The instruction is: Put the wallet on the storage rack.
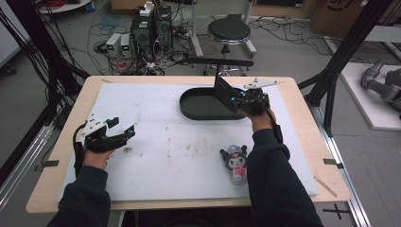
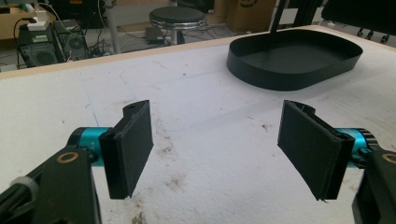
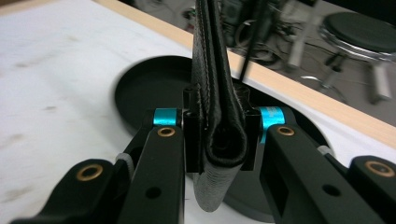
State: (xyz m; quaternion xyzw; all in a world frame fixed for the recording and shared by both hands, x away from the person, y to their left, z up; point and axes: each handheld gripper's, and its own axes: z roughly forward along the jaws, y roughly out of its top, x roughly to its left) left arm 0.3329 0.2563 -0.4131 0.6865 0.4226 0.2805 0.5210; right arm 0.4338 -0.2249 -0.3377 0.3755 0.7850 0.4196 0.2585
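Black folded wallet (image 3: 215,93) sits pinched upright in my right gripper (image 1: 238,99), right of centre in the high view, over the black tray (image 1: 196,111). I'd lower it level before releasing. My left gripper (image 1: 120,132) idles spread wide.

All 3 views share the black tray (image 1: 198,111).

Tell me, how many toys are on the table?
1. A small plush toy with a black hood and pink body lies on the white mat near the front edge, just beside the person's right sleeve. The sleeve could hide another.
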